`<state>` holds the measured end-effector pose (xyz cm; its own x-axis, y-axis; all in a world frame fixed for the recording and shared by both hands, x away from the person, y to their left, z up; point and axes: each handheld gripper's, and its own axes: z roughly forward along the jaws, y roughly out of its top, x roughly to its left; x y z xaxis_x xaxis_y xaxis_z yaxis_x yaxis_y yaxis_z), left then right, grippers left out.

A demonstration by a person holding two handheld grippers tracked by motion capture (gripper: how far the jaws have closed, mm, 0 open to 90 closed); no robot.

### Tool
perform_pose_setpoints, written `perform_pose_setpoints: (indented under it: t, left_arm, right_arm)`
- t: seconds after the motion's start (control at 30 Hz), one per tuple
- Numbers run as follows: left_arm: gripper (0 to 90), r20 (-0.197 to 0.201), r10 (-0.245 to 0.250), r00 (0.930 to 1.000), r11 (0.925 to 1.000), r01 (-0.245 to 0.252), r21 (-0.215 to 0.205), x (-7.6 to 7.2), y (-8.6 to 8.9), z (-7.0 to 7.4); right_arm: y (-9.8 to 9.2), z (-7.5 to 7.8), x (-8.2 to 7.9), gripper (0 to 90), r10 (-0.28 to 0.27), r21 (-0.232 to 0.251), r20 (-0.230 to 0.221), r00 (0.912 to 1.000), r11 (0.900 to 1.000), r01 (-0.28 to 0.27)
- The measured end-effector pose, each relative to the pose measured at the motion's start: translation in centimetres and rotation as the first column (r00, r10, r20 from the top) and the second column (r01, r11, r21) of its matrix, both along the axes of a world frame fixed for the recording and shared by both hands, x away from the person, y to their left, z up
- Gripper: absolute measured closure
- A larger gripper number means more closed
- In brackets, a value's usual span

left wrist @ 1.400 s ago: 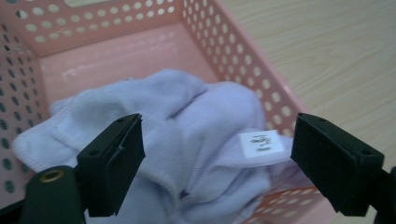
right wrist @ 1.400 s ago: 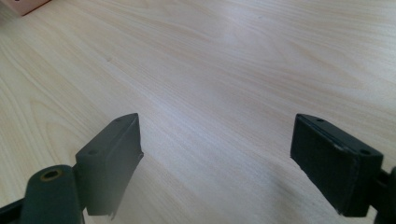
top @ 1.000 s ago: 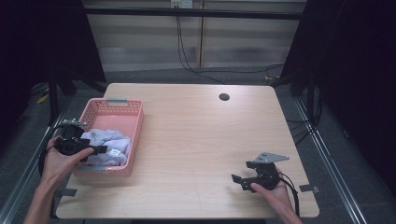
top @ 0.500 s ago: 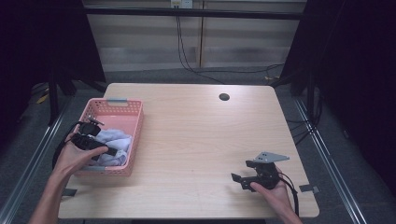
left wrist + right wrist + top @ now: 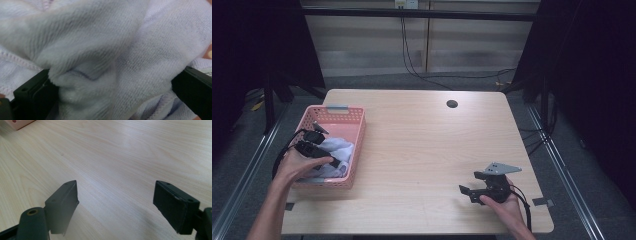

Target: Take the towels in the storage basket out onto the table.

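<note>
Cloth (image 5: 120,57): pale lavender-white terry, bunched in the basket's near half; folds press up between the left gripper's jaws.
Right gripper (image 5: 477,190): nearest, on the table well right of the basket, held low in the person's hand; jaws spread wide over bare wood, nothing between them.
Left gripper (image 5: 319,152): inside the basket, nosed down into the cloth; jaws spread, one at each side of a thick fold, not yet pinching.
Step, judged: closing on the cloth to lift it out of the basket.
Doing it well: push a little deeper so the pads straddle one whole fold, not just the fuzzy top layer; close fully before lifting; lift straight up so the cloth clears the basket's wall without dragging the basket along.
Risk, judged: a shallow bite may slip off the loose terry; a hem could snag in the wall's lattice.
Basket (image 5: 357,140): pink plastic lattice, at the table's left edge; holds the cloth in its near half, far half shows bare floor.
Table (image 5: 422,145): light wood, with a dark round hole far beyond the basket, toward the right.
</note>
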<state>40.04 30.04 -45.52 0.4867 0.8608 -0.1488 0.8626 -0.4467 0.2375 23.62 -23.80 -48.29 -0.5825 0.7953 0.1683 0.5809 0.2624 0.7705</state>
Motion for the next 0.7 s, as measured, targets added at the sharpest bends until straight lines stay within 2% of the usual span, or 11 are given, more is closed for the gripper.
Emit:
perform_pose_setpoints:
  t: [0.1,0.13,0.27,0.33,0.4,0.43,0.6,0.67,0.7]
  left_arm:
    - [0.0,-0.014,-0.001,0.9999,1.0000,0.001,-0.005,0.08,0.05,-0.32]
    - [2.0,-0.009,0.024,0.9997,0.9997,-0.024,-0.007,0.12,0.08,-0.33]
    - [18.4,-0.008,0.017,0.9998,0.9996,-0.017,-0.023,0.17,0.31,-0.14]
    - [21.8,-0.016,0.022,0.9996,0.9996,-0.022,-0.015,0.21,0.27,0.02]
    - [32.2,-0.021,0.017,0.9996,0.9998,-0.017,-0.008,0.24,-0.16,0.24]
    - [36.7,-0.012,0.016,0.9998,0.9998,-0.016,0.013,0.22,-0.53,0.33]
    - [46.9,0.002,0.020,0.9998,0.9998,-0.020,0.007,0.14,-0.62,0.48]
    - [49.0,0.018,0.008,0.9998,0.9999,-0.008,0.014,0.03,-0.57,0.61]
    - [49.5,0.033,0.023,0.9992,0.9997,-0.024,0.009,-0.12,-0.58,0.55]
  right_arm:
    - [-0.03,0.01,-0.05,19.5,0.005,0.000,-0.002,1.0000,1.000,-0.005]
    - [-0.05,0.00,-0.02,19.5,0.007,0.004,-0.002,1.0000,1.000,-0.007]
    - [0.03,-0.01,0.00,19.5,0.012,0.008,-0.005,0.9999,1.000,-0.012]
    - [0.04,0.00,-0.02,19.5,0.015,0.006,-0.003,0.9999,1.000,-0.015]
    - [0.01,0.03,-0.03,19.5,0.014,0.007,-0.004,0.9999,1.000,-0.014]
    - [-0.02,0.03,0.04,19.5,0.012,0.006,-0.003,0.9999,1.000,-0.012]
    - [-0.04,0.02,0.15,19.5,0.009,0.004,-0.004,1.0000,1.000,-0.009]
    - [0.03,0.05,0.09,19.5,0.014,0.003,0.002,0.9999,1.000,-0.014]
    - [0.05,0.05,0.09,19.5,0.015,0.001,0.004,0.9999,1.000,-0.015]
